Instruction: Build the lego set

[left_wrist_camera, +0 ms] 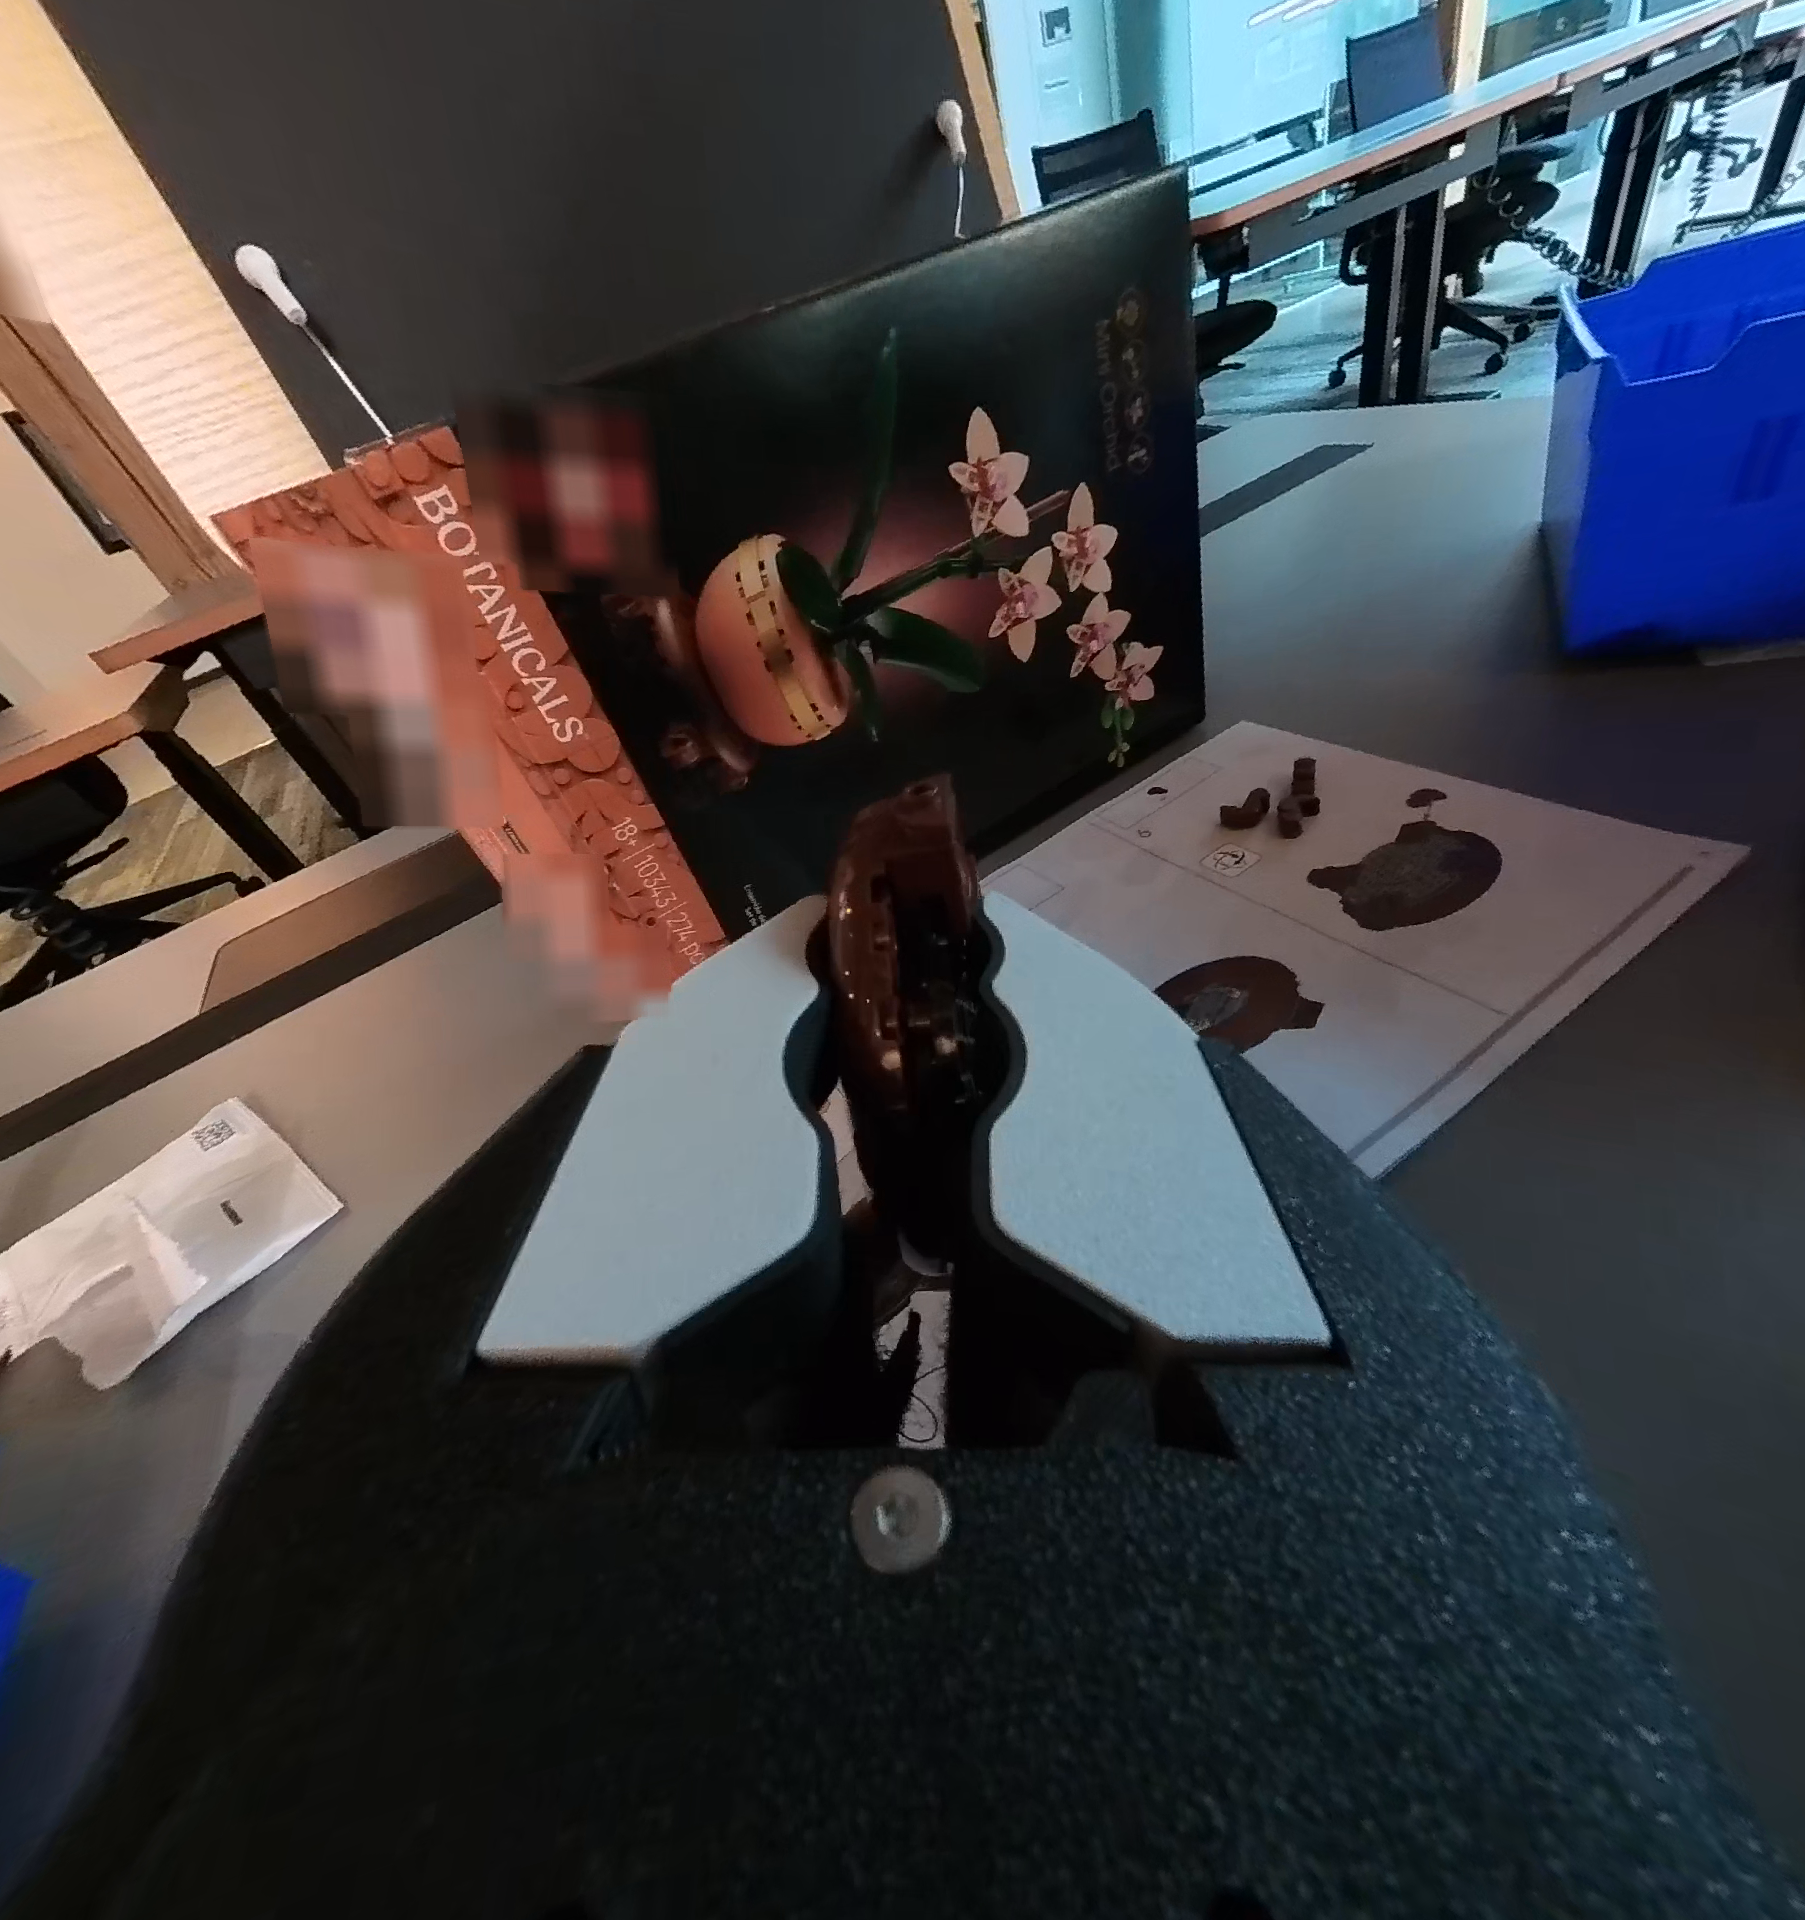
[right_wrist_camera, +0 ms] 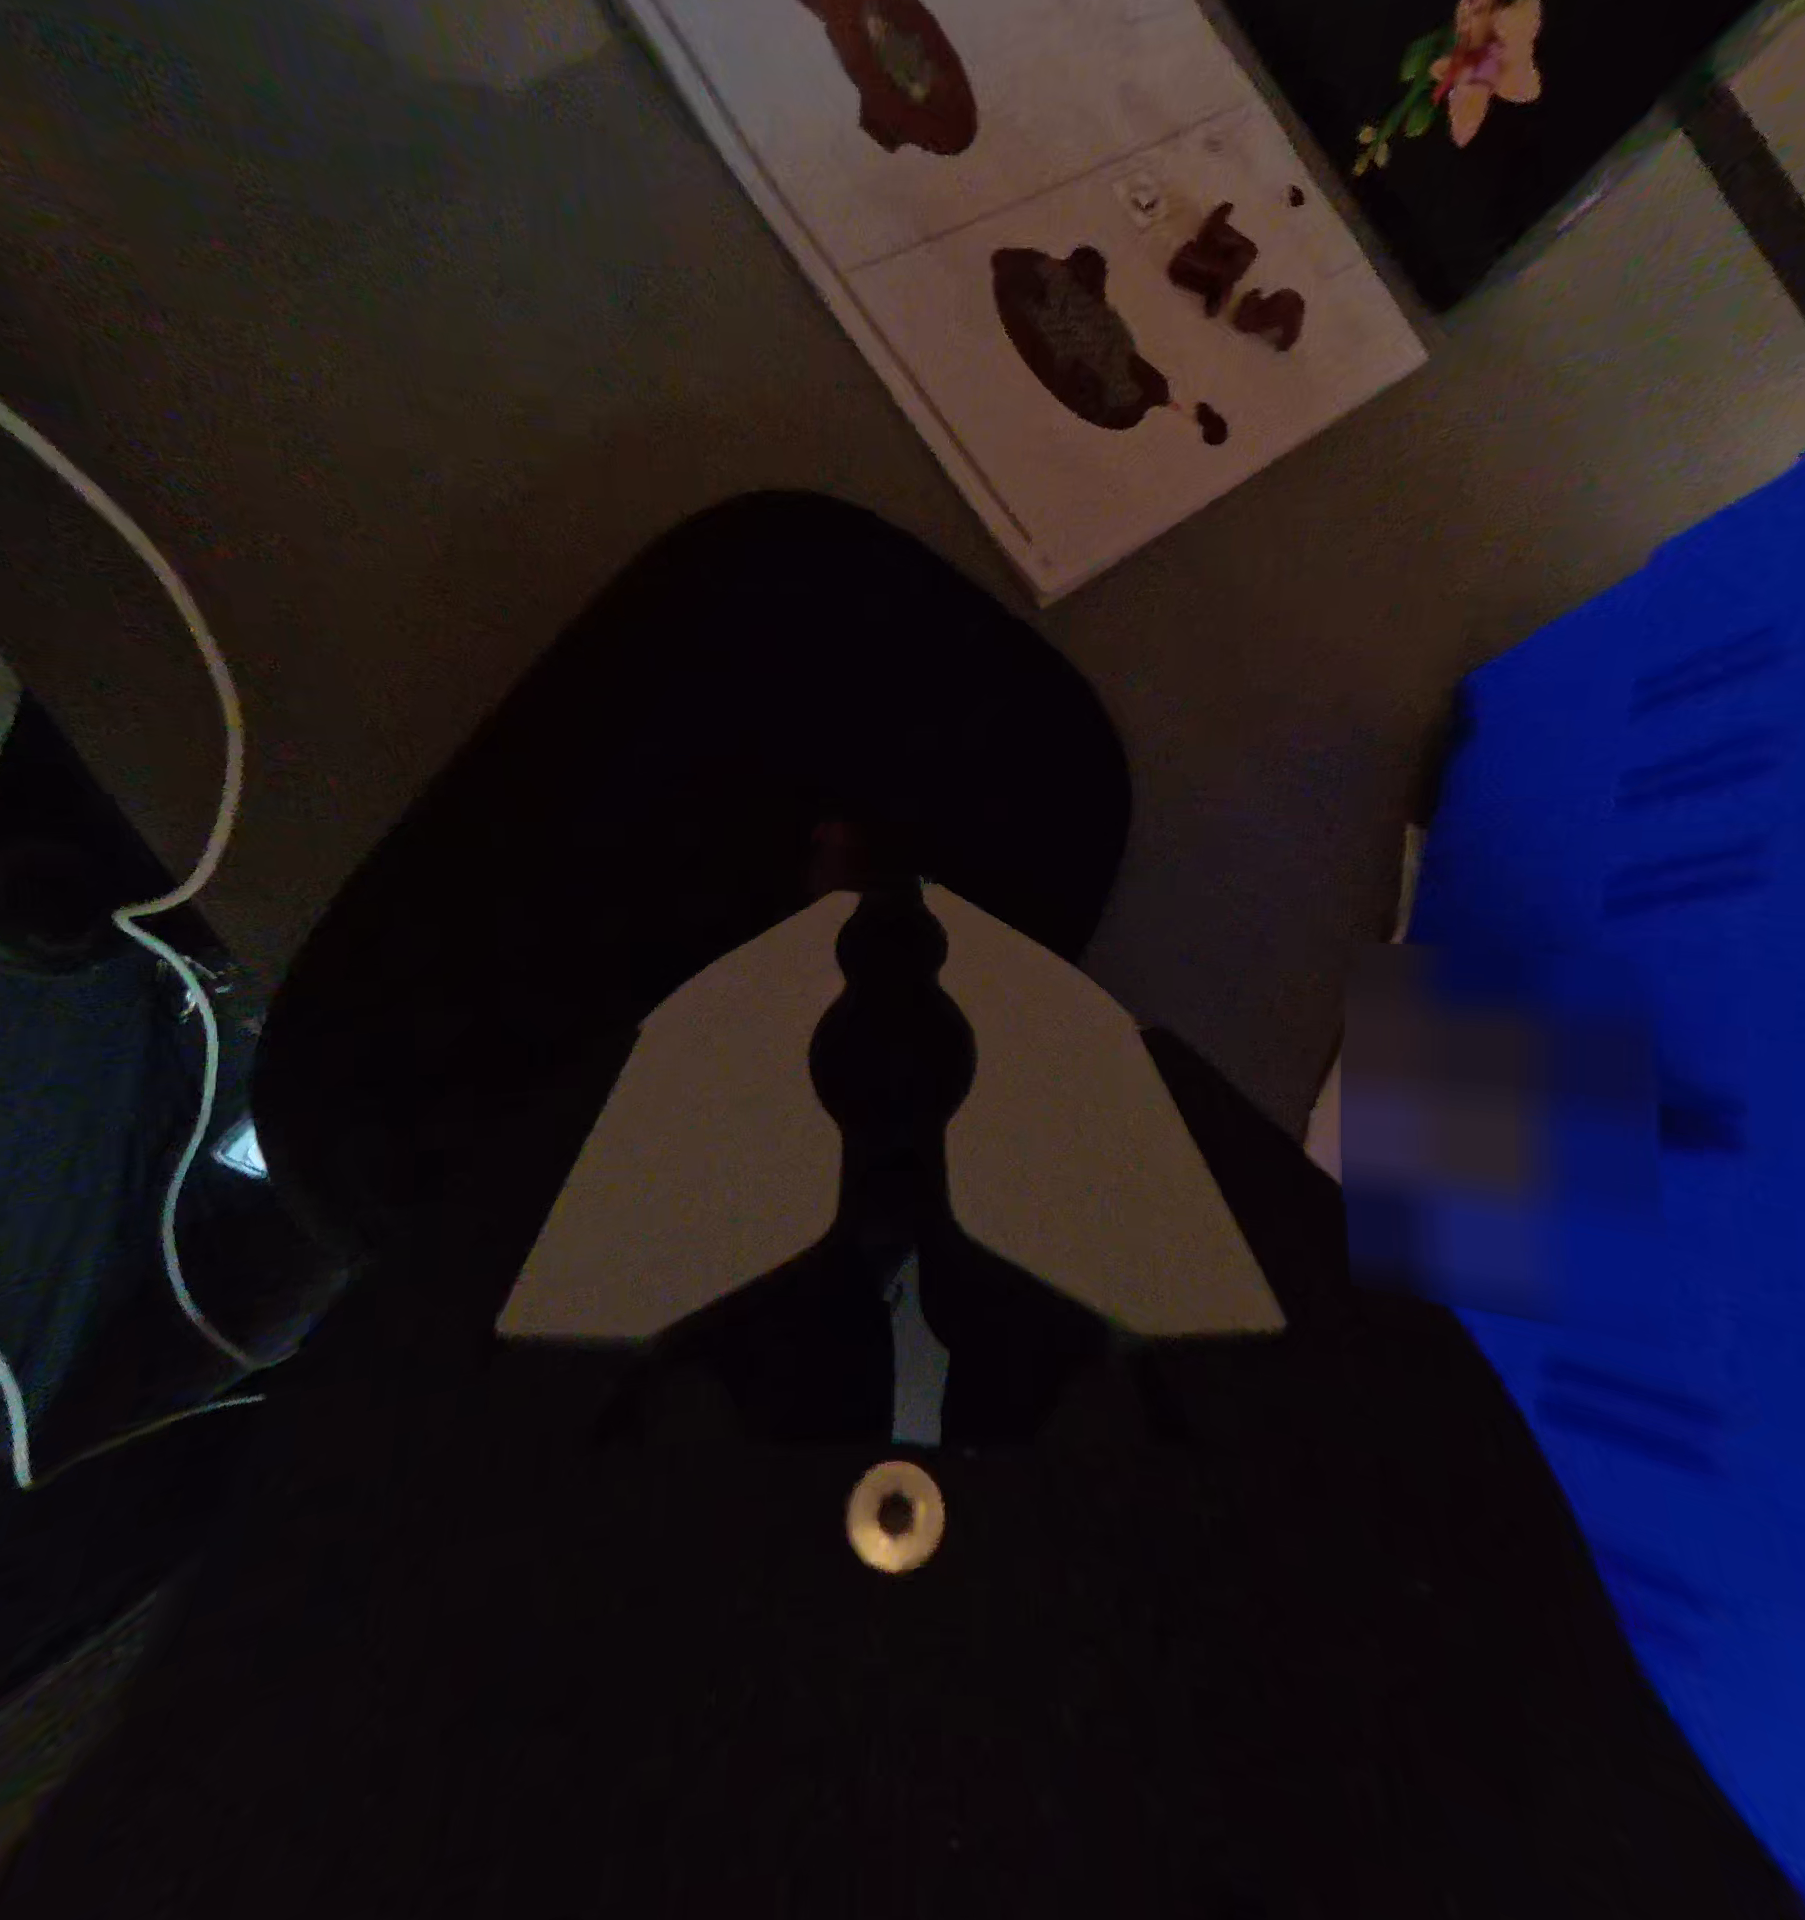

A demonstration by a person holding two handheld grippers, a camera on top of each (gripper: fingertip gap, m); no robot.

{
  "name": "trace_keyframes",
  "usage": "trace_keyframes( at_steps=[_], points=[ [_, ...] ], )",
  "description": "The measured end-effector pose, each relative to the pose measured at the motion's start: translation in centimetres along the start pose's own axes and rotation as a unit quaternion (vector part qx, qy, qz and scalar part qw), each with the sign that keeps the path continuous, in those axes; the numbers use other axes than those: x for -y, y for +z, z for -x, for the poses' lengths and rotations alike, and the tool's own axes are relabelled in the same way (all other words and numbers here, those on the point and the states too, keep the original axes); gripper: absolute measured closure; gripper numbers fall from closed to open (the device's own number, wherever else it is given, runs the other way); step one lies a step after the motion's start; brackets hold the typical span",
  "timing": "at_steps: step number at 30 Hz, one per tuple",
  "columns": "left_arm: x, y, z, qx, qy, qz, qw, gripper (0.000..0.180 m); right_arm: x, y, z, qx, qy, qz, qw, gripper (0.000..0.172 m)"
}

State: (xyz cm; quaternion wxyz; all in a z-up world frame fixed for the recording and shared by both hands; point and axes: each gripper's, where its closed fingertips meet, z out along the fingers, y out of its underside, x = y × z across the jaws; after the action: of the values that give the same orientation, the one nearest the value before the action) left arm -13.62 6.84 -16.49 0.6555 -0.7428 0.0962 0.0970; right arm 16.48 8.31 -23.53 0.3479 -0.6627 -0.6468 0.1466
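While the left gripper (left_wrist_camera: pixel 903 997) is raised above the grey table (left_wrist_camera: pixel 378 1060), its two pale fingers (left_wrist_camera: pixel 711 1091) pinch a dark brown brick assembly (left_wrist_camera: pixel 903 935) that stands on edge between them. Both pads press its sides, and its rounded top pokes out past the fingertips. Behind it stands a dark box (left_wrist_camera: pixel 877 499) printed with an orchid in a pot, upright on the table. To the right of the gripper an open instruction sheet (left_wrist_camera: pixel 1397 935) lies flat, with a few small brown pieces (left_wrist_camera: pixel 1277 805) in a loose cluster on its far part, well apart from the held assembly. A blue bin (left_wrist_camera: pixel 1708 447) stands farther right, and torn white paper bags (left_wrist_camera: pixel 129 1236) lie on the table to the left.

Seen from its own dim view, the right gripper (right_wrist_camera: pixel 893 894) has its fingers (right_wrist_camera: pixel 732 1122) drawn together until the tips nearly meet. It points down at a black mat (right_wrist_camera: pixel 752 707) on the table. A faint reddish-brown bit (right_wrist_camera: pixel 836 842) shows right at the tips, but the darkness hides whether they grip it. The instruction sheet (right_wrist_camera: pixel 1033 208) lies beyond the mat, the blue bin (right_wrist_camera: pixel 1656 935) to the right, and a white cable (right_wrist_camera: pixel 202 727) winds along the left
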Motion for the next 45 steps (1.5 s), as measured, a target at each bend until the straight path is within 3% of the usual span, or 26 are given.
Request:
trace_keyframes(
  at_steps=[3,5,8,11,16,21,25,29,32,34,36,39,42,45],
  points=[
    [-0.1,0.0,-0.1,-0.001,0.001,0.002,1.000,0.158,-0.6,-0.2,-0.4,-0.024,0.087,0.048,0.995,0.168],
    [-0.1,0.1,0.0,0.001,0.001,0.003,1.000,0.159,-1.9,-0.1,0.5,-0.018,0.222,0.101,0.970,0.166],
    [-0.2,0.1,0.2,0.002,-0.003,0.003,1.000,0.159,-0.7,0.0,2.7,0.052,0.453,0.036,0.889,0.164],
    [-0.2,0.1,0.1,-0.002,-0.007,0.002,1.000,0.159,0.3,-0.6,3.2,0.096,0.595,-0.040,0.797,0.162],
    [0.0,0.1,-0.1,-0.013,-0.020,-0.004,1.000,0.159,0.1,0.3,2.3,0.075,0.662,-0.074,0.742,0.156],
    [-0.1,0.0,0.0,-0.016,-0.040,-0.006,0.999,0.159,0.7,1.6,1.0,0.065,0.640,-0.054,0.764,0.157],
    [0.0,-0.1,0.4,-0.017,-0.060,-0.012,0.998,0.159,1.8,2.8,1.0,0.053,0.527,-0.016,0.848,0.169],
    [-0.1,-0.1,0.6,-0.019,-0.075,-0.013,0.997,0.159,2.6,3.5,0.5,0.008,0.306,0.042,0.951,0.169],
    [0.0,-0.1,0.5,-0.019,-0.073,-0.014,0.997,0.159,3.3,4.0,1.0,-0.015,0.135,0.083,0.987,0.167],
    [0.0,-0.2,0.6,-0.017,-0.072,-0.014,0.997,0.159,3.4,4.3,1.3,-0.033,0.075,0.091,0.992,0.166],
    [0.0,-0.2,0.6,-0.016,-0.072,-0.015,0.997,0.159,3.5,3.9,0.9,-0.052,0.071,0.080,0.993,0.164],
    [0.0,-0.2,0.6,-0.016,-0.070,-0.016,0.997,0.159,3.7,2.4,-0.2,-0.079,0.138,0.035,0.987,0.151],
    [0.1,-0.2,0.4,-0.019,-0.069,-0.016,0.997,0.159,2.3,1.5,-0.2,-0.094,0.215,0.040,0.971,0.133],
    [0.1,-0.1,0.3,-0.022,-0.068,-0.017,0.997,0.159,0.9,1.0,0.5,-0.119,0.286,0.048,0.950,0.151]
  ],
)
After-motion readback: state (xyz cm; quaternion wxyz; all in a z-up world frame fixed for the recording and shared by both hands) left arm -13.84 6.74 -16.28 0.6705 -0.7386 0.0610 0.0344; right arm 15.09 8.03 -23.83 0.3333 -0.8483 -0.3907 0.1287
